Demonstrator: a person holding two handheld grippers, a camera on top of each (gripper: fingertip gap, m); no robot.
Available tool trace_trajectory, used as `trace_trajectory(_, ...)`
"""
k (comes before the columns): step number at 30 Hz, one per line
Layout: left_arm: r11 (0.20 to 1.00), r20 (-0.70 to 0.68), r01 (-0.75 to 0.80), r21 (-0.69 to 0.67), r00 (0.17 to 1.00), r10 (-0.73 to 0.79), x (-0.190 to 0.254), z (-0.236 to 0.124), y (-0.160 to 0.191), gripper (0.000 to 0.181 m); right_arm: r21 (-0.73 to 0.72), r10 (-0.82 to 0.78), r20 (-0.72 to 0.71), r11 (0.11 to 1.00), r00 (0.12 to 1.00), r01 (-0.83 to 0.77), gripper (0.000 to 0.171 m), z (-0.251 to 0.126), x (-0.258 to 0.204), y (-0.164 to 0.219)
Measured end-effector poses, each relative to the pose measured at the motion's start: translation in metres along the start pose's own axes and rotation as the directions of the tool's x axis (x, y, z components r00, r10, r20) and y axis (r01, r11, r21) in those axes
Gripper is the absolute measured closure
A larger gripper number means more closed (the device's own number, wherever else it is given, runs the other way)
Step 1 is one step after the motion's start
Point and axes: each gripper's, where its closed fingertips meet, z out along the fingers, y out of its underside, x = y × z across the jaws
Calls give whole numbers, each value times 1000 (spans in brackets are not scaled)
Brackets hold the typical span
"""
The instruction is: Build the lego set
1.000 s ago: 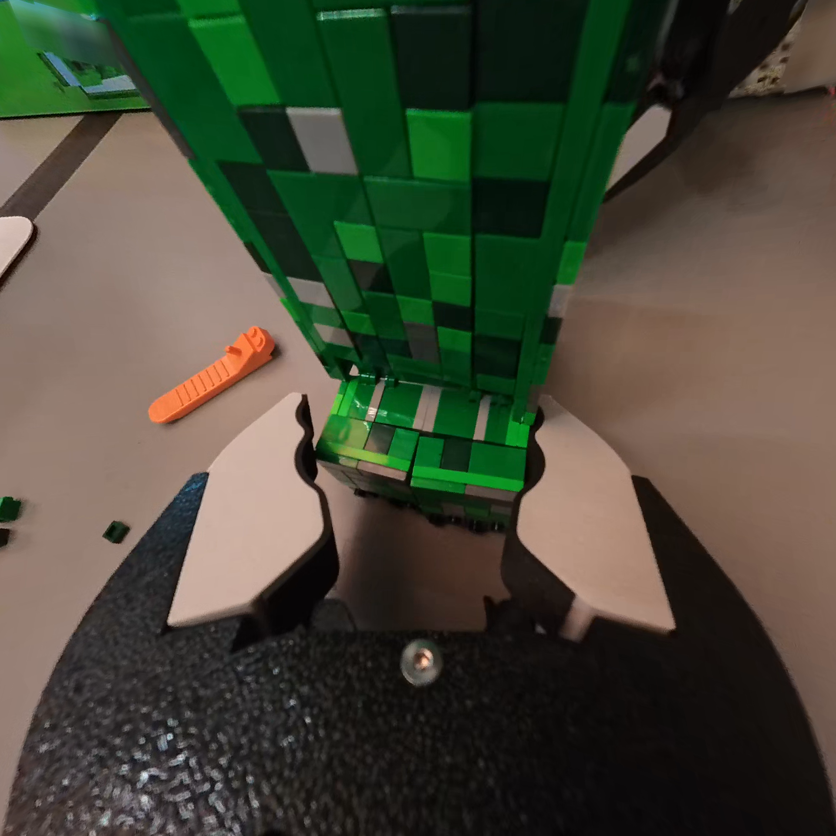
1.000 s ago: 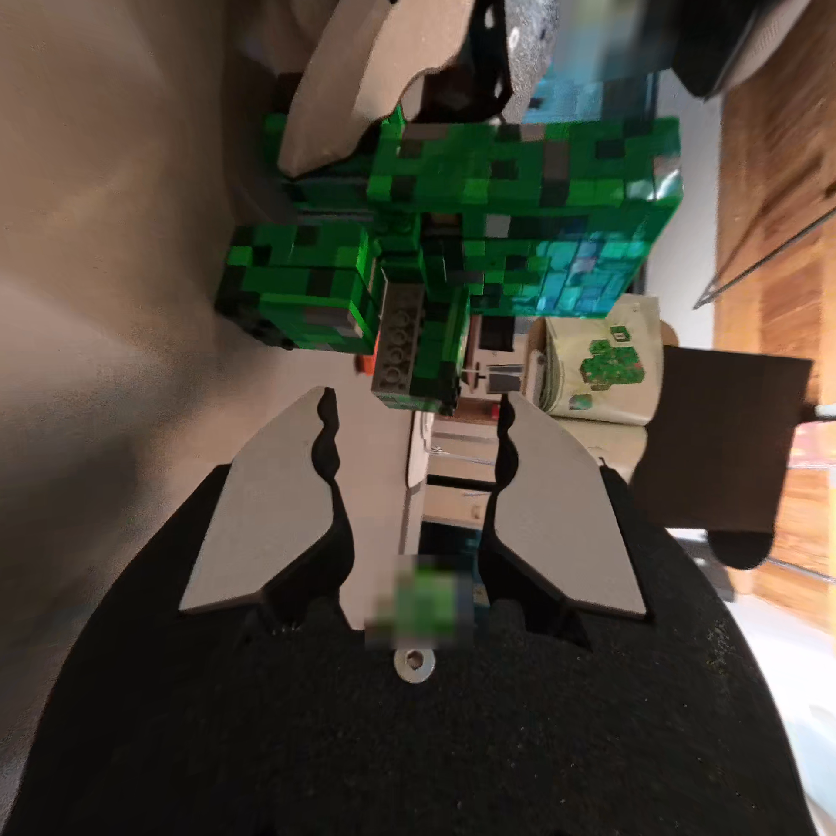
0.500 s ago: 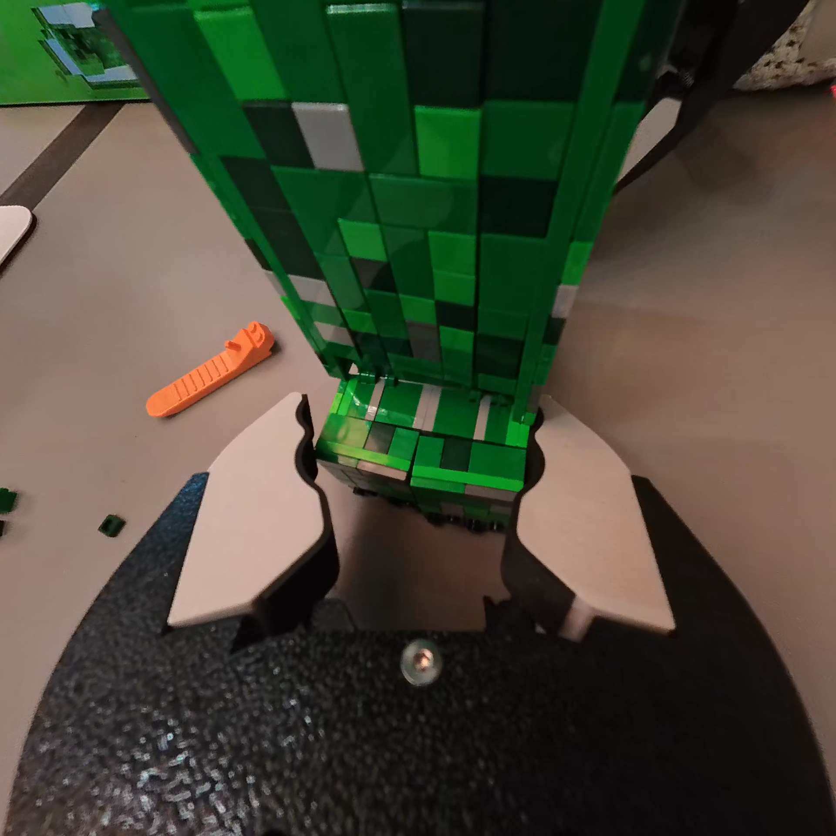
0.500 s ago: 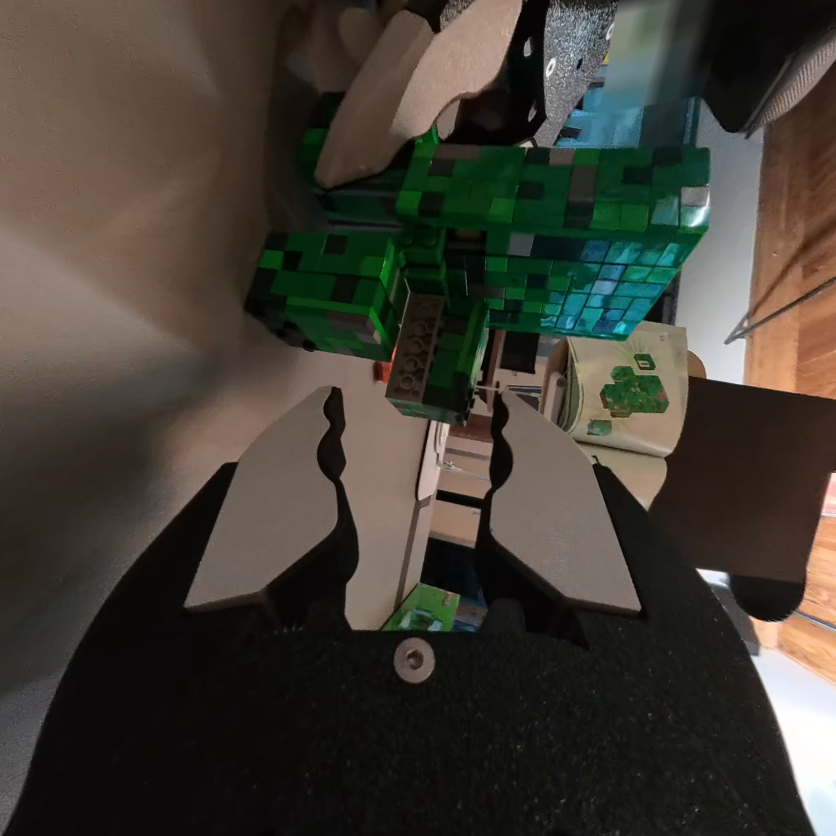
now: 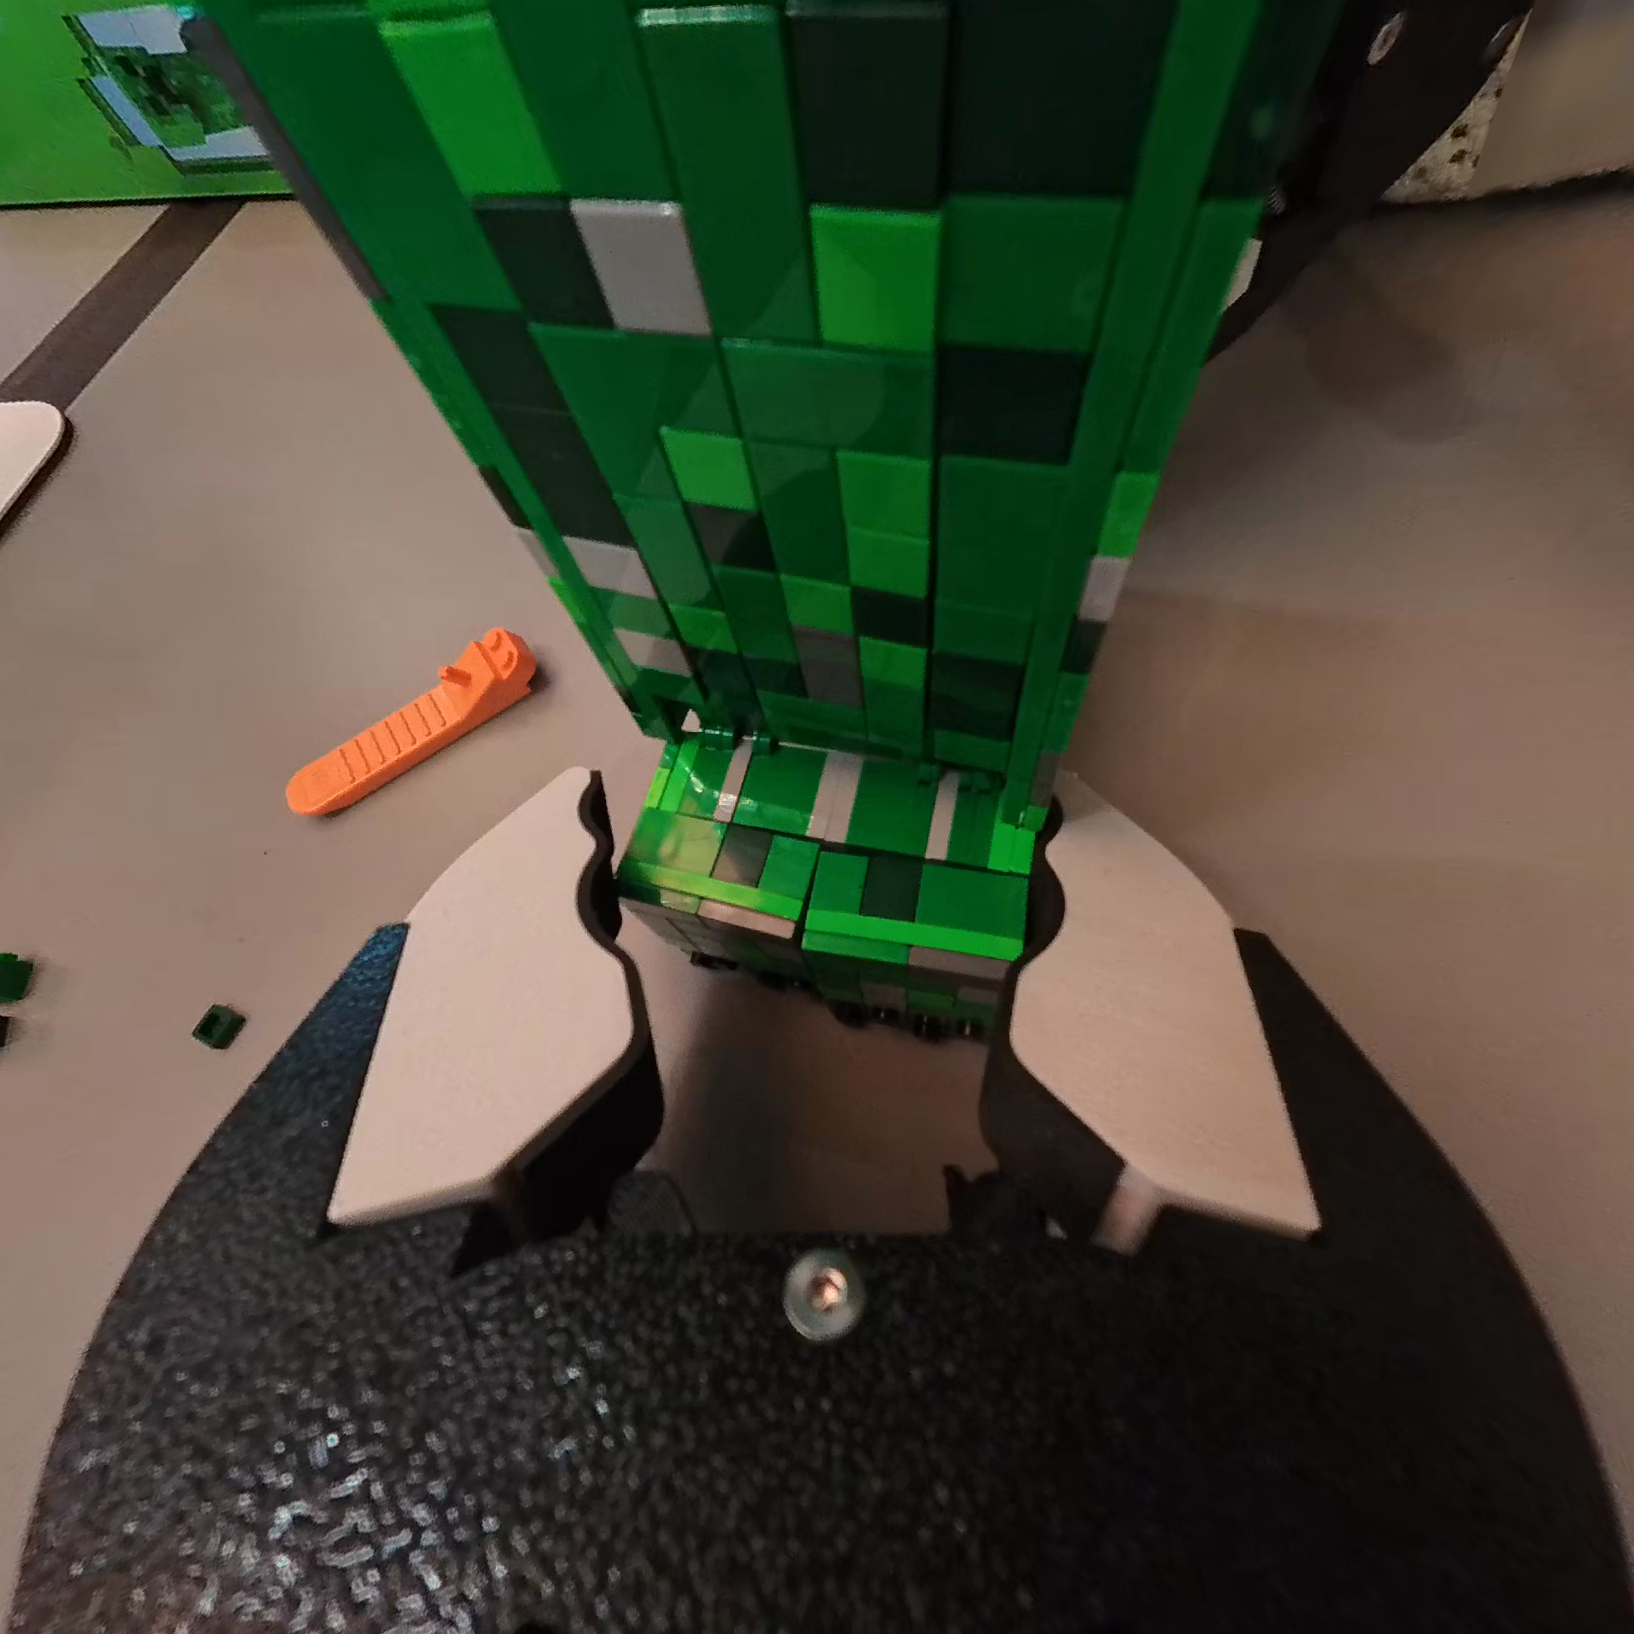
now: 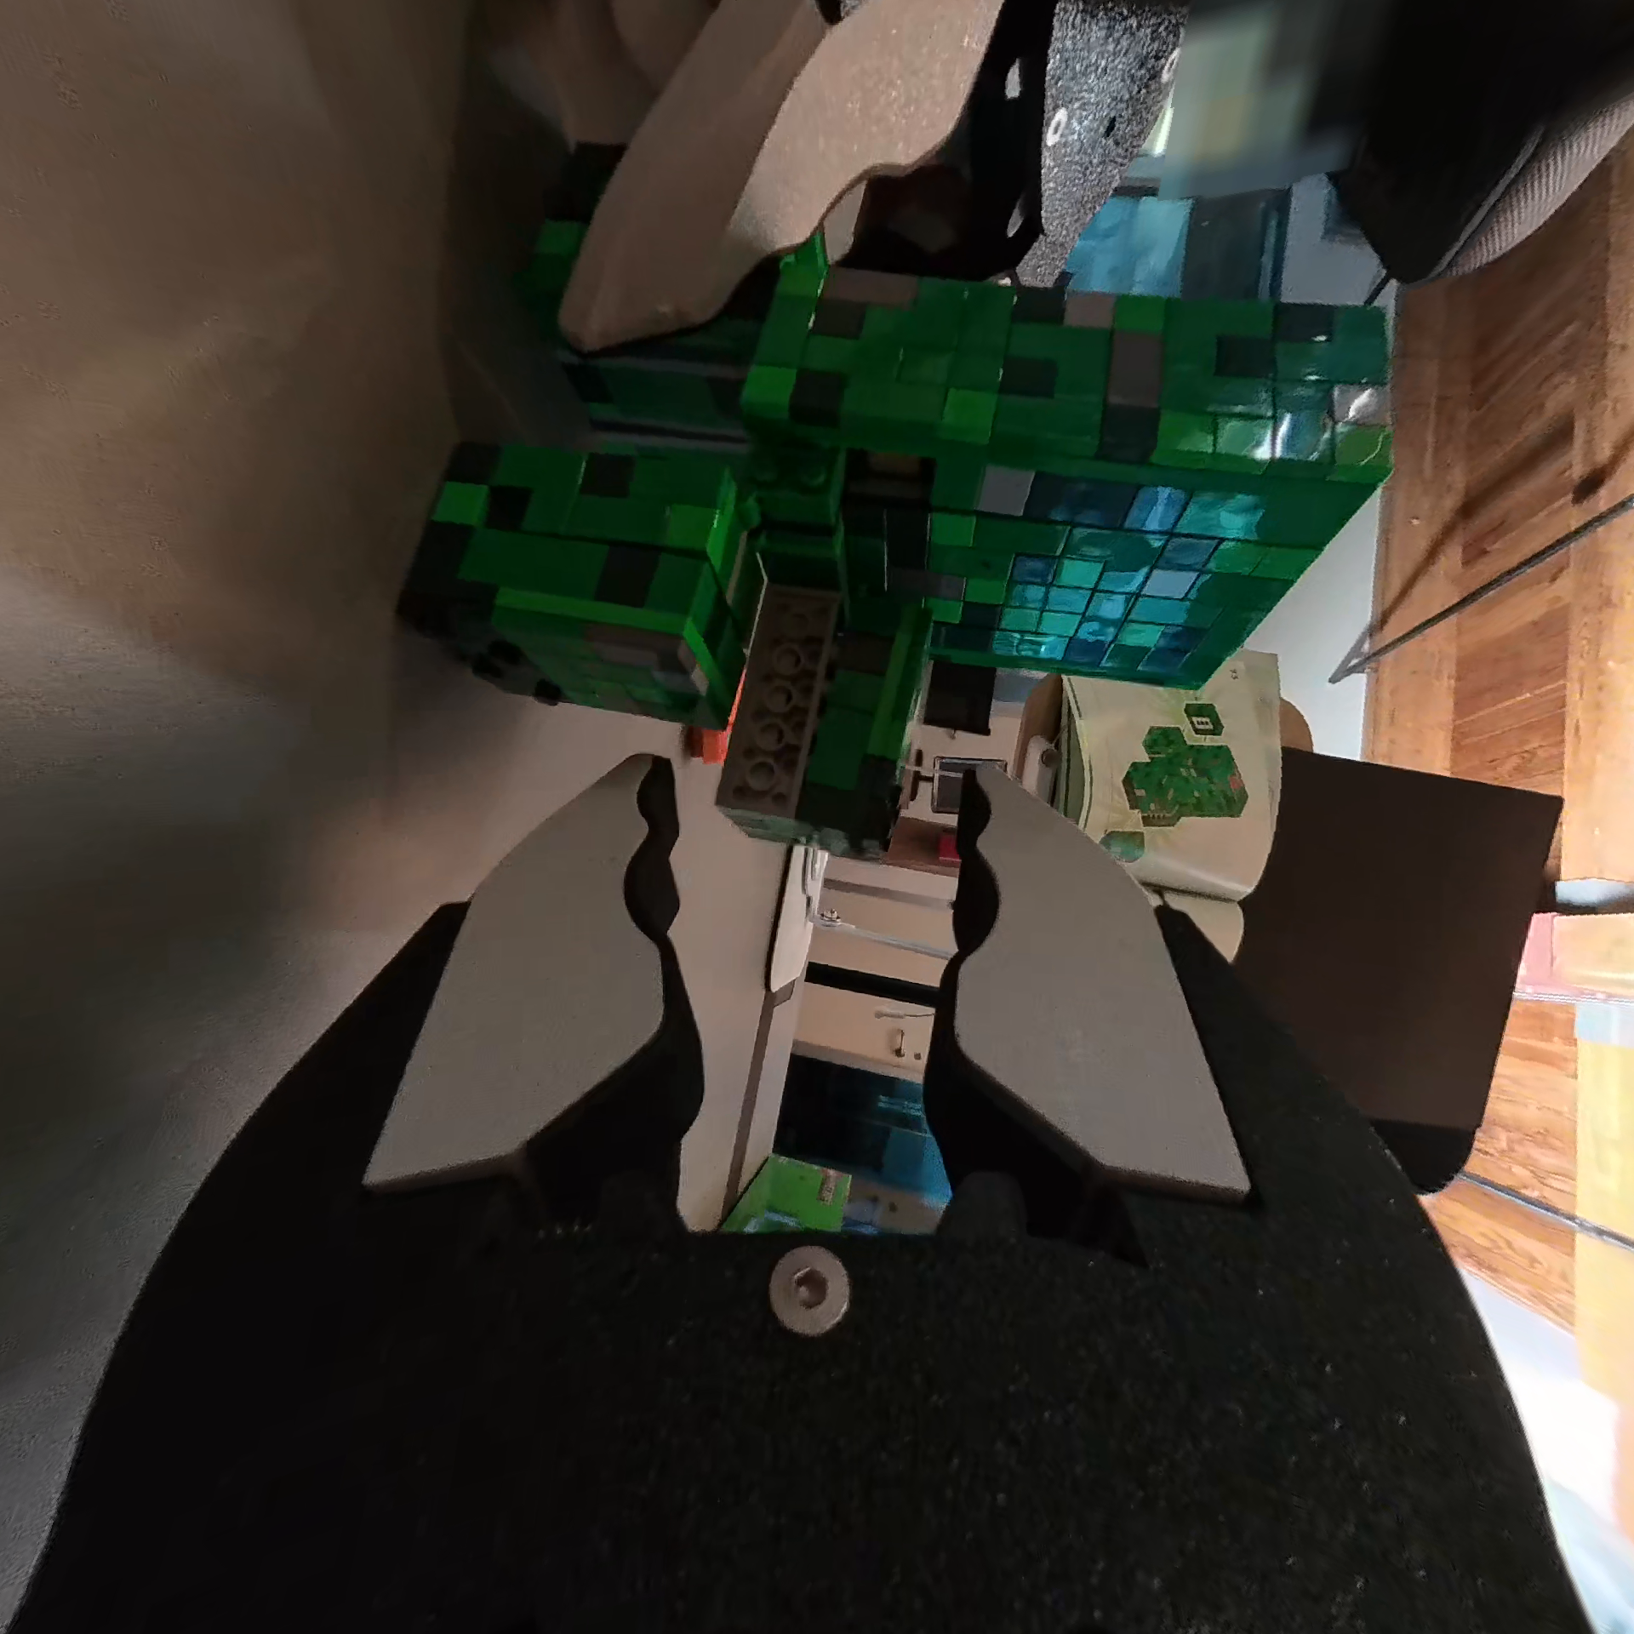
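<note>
A tall green, dark green and grey block figure (image 5: 840, 398) stands on the grey table (image 5: 1326, 707). My left gripper (image 5: 827, 831) is shut on its foot block (image 5: 884, 893), one finger against each side. In the right wrist view the figure (image 6: 1061, 460) appears turned sideways, with the left gripper's finger (image 6: 707, 221) on it. A green leg section with a grey studded underside (image 6: 787, 698) sticks out toward my right gripper (image 6: 813, 774). That gripper is open, its tips on either side of the leg's end with gaps.
An orange brick separator (image 5: 411, 725) lies left of the figure. Small dark green pieces (image 5: 217, 1026) lie at the left edge. A green box (image 5: 133, 106) stands at the far left. An instruction booklet (image 6: 1176, 778) shows behind the figure. Across from one pair of fingers to the other is roughly 8 cm. Between my left fingertips and the orange brick separator (image 5: 411, 725) there is roughly 8 cm.
My right gripper has moved closer, so the leg section's end now sits between its fingertips. The left gripper still holds the foot block and has hardly moved.
</note>
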Motion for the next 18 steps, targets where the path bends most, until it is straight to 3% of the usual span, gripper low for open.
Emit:
trace_trajectory(5, 1000, 1, -1, 0, 1000, 1, 1, 0, 0, 91, -24, 78, 21, 997, 997, -77, 109, -16, -7, 11)
trace_trajectory(9, 1000, 3, 2, -1, 1000, -2, 1, 0, 0, 91, -15, 360, 8, 933, 933, -360, 111, -37, -6, 15)
trace_trajectory(11, 1000, 3, 3, -1, 1000, -3, 1, 0, 0, 91, 21, 559, 86, 827, 825, -562, 111, -44, -14, 3)
trace_trajectory(15, 1000, -8, 0, 1, 1000, 0, 3, -1, 0, 90, 65, 757, 154, 634, 635, -771, 111, -49, -12, 0)
trace_trajectory(18, 999, 4, 11, -41, 1000, -11, 3, -5, 9, 73, 18, 877, 296, 392, 379, -920, 106, -44, -13, 6)
